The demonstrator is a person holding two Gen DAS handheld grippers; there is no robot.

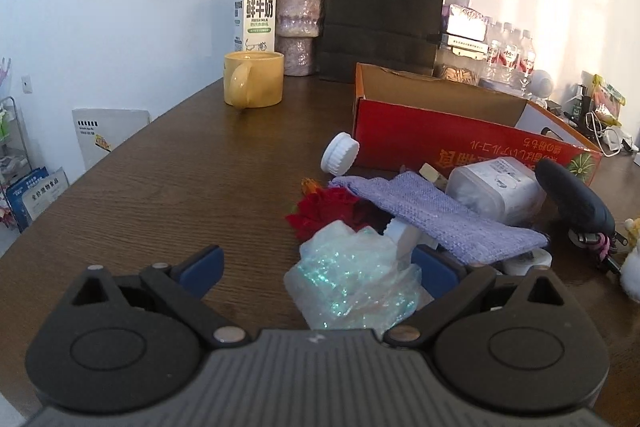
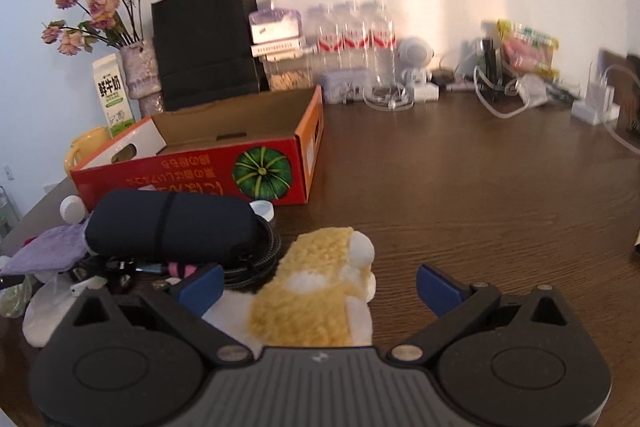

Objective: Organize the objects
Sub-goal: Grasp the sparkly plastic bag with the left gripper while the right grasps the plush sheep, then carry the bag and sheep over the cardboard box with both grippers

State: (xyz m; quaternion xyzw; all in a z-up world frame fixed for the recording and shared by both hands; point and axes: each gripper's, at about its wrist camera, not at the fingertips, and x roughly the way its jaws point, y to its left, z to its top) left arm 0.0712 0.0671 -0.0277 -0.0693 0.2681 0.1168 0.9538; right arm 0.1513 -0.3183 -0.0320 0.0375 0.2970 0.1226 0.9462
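A heap of small objects lies on the brown table in front of an open red cardboard box (image 1: 460, 143) (image 2: 192, 171). In the left wrist view my left gripper (image 1: 320, 271) is open, its blue pads wide apart around a crumpled iridescent plastic wrap (image 1: 352, 275). Beyond the wrap lie a red fabric flower (image 1: 320, 207), a lilac knitted pouch (image 1: 432, 211), a white lid (image 1: 340, 153), a clear plastic container (image 1: 496, 187) and a dark case (image 1: 576, 199). In the right wrist view my right gripper (image 2: 320, 287) is open over a yellow and white plush toy (image 2: 320, 291), beside the dark case (image 2: 172, 227).
A yellow mug (image 1: 254, 79), milk carton (image 1: 256, 13), vase of dried roses (image 1: 298, 23) and black paper bag (image 1: 384, 11) stand at the back. Water bottles (image 2: 352, 39), a small white robot figure (image 2: 416, 63) and cables line the wall. Bare tabletop (image 2: 480, 195) stretches right.
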